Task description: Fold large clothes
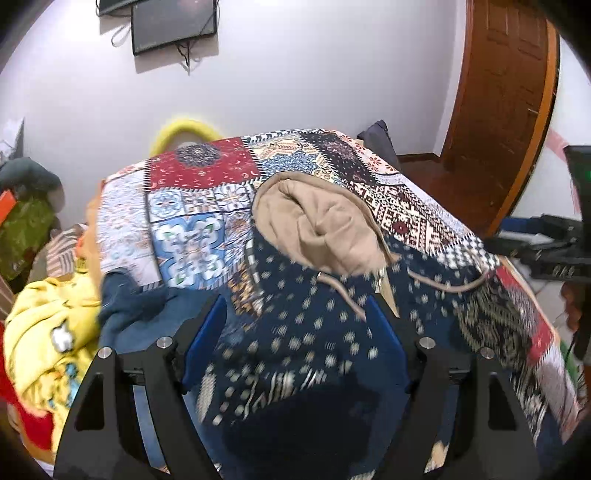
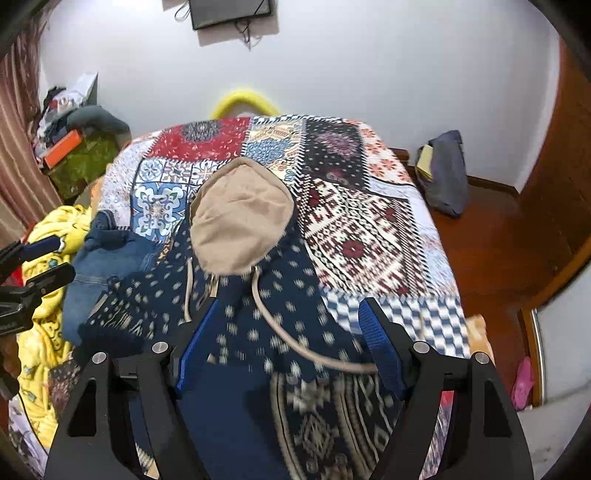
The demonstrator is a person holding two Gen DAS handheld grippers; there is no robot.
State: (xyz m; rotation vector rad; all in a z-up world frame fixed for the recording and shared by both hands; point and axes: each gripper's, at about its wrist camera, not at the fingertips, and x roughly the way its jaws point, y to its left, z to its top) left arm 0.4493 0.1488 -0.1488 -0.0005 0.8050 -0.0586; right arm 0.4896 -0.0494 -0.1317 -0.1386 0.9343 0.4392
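Hoodie: your navy patterned hoodie (image 2: 280,291) lies spread on the bed, its body toward you and its hood toward the far wall.
Hood: the tan lining of the hood (image 2: 242,218) faces up — from the right wrist it looks flat and rounded, from the left wrist it shows a deep crease (image 1: 321,221).
Drawcords: two tan drawcords (image 2: 295,339) trail from the hood down over the navy cloth; one curves toward your right gripper's far finger.
Zipper: a pale metal zipper pull (image 2: 212,290) sits just below the hood.
Left gripper: your left gripper (image 1: 295,306) has its blue fingers (image 1: 207,332) spread apart, with hoodie cloth between and under them; the frame is blurred, so you cannot tell whether they touch it.
Right gripper: your right gripper (image 2: 288,310) is likewise spread wide over the hoodie — nothing clamped.
Bedspread: a patchwork bedspread (image 2: 369,221) in red, blue, black and cream covers the bed beneath.
Jeans: a pair of blue jeans (image 2: 107,258) lies crumpled at the hoodie's left edge, touching it.
Yellow cloth: a heap of yellow cloth (image 1: 48,325) sits beyond the jeans, at the bed's left side.
Room: a dark screen (image 1: 173,26) hangs on the white wall, a wooden door (image 1: 498,103) stands at right, and a grey bag (image 2: 445,173) rests on the floor by the wall.
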